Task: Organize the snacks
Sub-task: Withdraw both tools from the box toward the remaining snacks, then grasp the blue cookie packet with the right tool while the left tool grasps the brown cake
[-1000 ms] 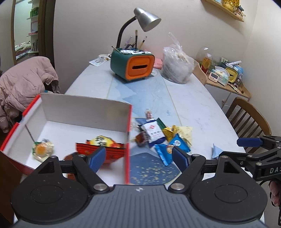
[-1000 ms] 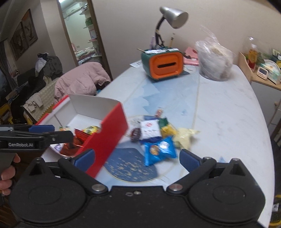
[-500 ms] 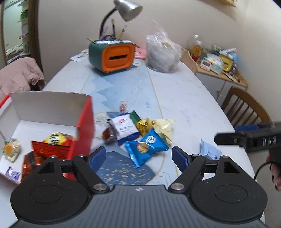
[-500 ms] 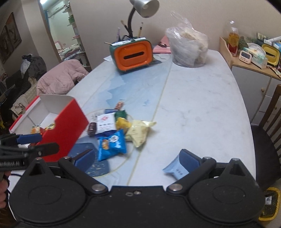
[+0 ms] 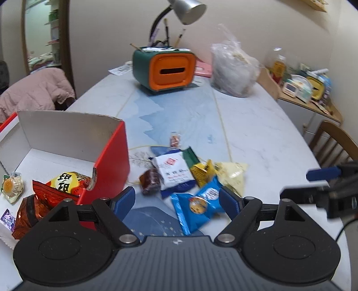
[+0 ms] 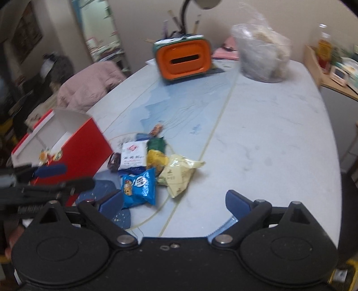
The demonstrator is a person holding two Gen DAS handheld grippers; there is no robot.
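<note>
A red and white box (image 5: 111, 156) stands at the left of the table and holds several snacks, among them a red and yellow packet (image 5: 64, 182). It also shows in the right wrist view (image 6: 82, 147). A pile of loose snacks lies beside it: a blue cookie packet (image 5: 197, 208) (image 6: 139, 188), a white packet (image 5: 172, 170), a pale yellow packet (image 6: 179, 174) and a dark candy (image 5: 150, 181). My left gripper (image 5: 176, 200) is open and empty, just above the blue packet. My right gripper (image 6: 174, 201) is open and empty, near the table's front.
A green and orange tissue holder (image 5: 165, 67) with a desk lamp (image 5: 188, 9) stands at the back, next to a clear plastic bag (image 5: 235, 67). A wooden chair (image 5: 331, 143) is at the right, a pink jacket (image 5: 35, 94) at the left.
Both views have swung back toward the snack pile. My left gripper has come closer to the blue packet. My right gripper has shifted left, so a pale blue packet now lies under it.
</note>
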